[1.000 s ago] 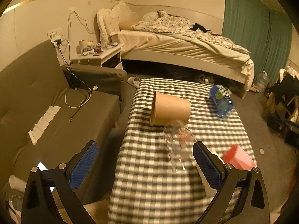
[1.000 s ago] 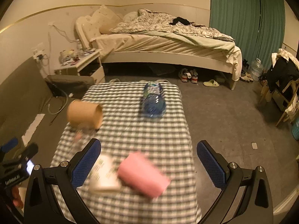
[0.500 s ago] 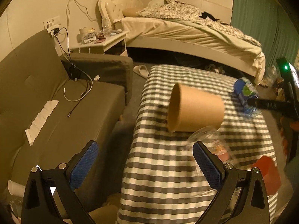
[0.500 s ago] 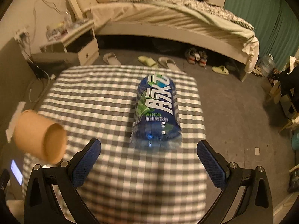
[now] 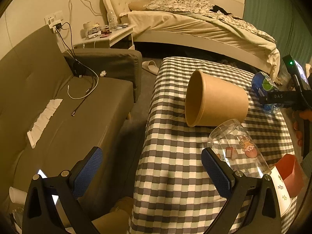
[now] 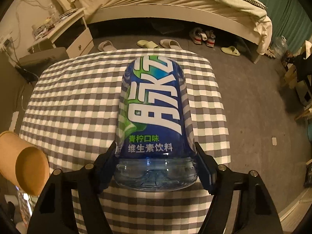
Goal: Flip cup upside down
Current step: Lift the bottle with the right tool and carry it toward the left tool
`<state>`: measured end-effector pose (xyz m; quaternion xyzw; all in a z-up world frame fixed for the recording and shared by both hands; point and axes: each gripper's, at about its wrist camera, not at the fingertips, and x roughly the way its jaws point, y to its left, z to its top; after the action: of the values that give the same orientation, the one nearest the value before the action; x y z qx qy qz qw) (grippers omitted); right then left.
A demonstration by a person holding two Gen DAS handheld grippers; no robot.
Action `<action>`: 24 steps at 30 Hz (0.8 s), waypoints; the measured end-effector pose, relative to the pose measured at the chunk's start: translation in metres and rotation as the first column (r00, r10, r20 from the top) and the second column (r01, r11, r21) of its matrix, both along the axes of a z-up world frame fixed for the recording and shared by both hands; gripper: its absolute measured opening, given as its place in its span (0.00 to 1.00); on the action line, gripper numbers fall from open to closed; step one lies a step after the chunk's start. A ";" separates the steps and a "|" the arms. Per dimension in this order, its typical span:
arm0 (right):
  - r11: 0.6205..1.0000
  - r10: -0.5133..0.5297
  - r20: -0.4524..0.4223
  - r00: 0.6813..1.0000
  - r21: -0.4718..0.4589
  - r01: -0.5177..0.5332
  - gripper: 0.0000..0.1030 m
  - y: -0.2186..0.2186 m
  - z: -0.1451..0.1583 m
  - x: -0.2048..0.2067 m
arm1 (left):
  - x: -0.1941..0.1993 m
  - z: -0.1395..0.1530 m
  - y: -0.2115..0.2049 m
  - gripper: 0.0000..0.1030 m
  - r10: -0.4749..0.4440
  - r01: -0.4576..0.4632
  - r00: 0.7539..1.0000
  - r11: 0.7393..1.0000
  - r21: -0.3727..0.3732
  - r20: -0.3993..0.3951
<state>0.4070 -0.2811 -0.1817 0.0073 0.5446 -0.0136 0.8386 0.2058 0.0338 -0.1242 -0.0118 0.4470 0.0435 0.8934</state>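
Since half a second ago your right gripper (image 6: pixel 155 164) has closed the gap to the blue drink bottle (image 6: pixel 154 115), and its fingers now sit against both sides of the bottle's clear base; your left gripper (image 5: pixel 152 172) has eased a little nearer the brown paper cup (image 5: pixel 216 101).

Starting at your left: that gripper hangs wide apart and empty over the near left edge of the checked tablecloth (image 5: pixel 171 156), short of the cup. You hold it spread like that, I judge, so the cup's broad body can pass between the pads.

Next comes the cup itself, lying on its side near the table's left edge, mouth facing left toward the sofa (image 5: pixel 58 97). It is neither upright nor inverted, so the flip is not yet done. Just beside it, at its near right, a clear plastic cup (image 5: pixel 236 146) with cartoon stickers also lies on its side; whether the two touch I cannot tell.

Further right, the bottle lies flat along the cloth, well apart from the paper cup. Your right gripper clamps it low, probably to clear or steady it.
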 end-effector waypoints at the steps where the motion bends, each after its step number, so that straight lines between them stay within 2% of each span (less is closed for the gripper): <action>1: 1.000 0.002 0.006 1.000 -0.004 -0.002 0.70 -0.001 0.003 -0.004 | -0.002 0.002 -0.001 1.00 0.001 -0.001 1.000 1.000 -0.001 0.004; 4: 1.000 -0.002 0.027 1.000 0.002 0.002 0.70 -0.003 0.016 -0.019 | -0.010 0.015 -0.003 1.00 -0.001 0.001 1.000 1.000 -0.001 0.025; 8: 0.999 0.004 0.083 0.997 0.038 -0.007 0.70 -0.004 0.052 -0.055 | -0.028 0.040 -0.011 1.00 -0.012 0.012 0.998 1.000 0.008 0.064; 13: 0.997 0.015 0.169 0.986 0.072 -0.028 0.70 -0.005 0.106 -0.114 | -0.063 0.076 -0.018 1.00 -0.023 0.024 0.993 1.000 -0.004 0.117; 18: 0.994 0.035 0.263 0.964 0.090 -0.061 0.70 0.003 0.164 -0.198 | -0.104 0.104 -0.018 1.00 -0.029 0.032 0.985 0.999 -0.018 0.170; 21: 0.992 0.045 0.288 0.957 0.103 -0.078 0.70 0.012 0.180 -0.246 | -0.126 0.113 -0.017 1.00 -0.038 0.042 0.981 0.999 -0.020 0.188; 24: 0.992 0.052 0.297 0.954 0.094 -0.083 0.70 0.026 0.181 -0.290 | -0.144 0.112 -0.016 1.00 -0.044 0.048 0.981 0.999 -0.017 0.191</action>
<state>0.1171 -0.2554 -0.0012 0.0346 0.4138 0.0450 0.9086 0.0616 0.0183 -0.0119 -0.0149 0.3602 0.0166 0.9326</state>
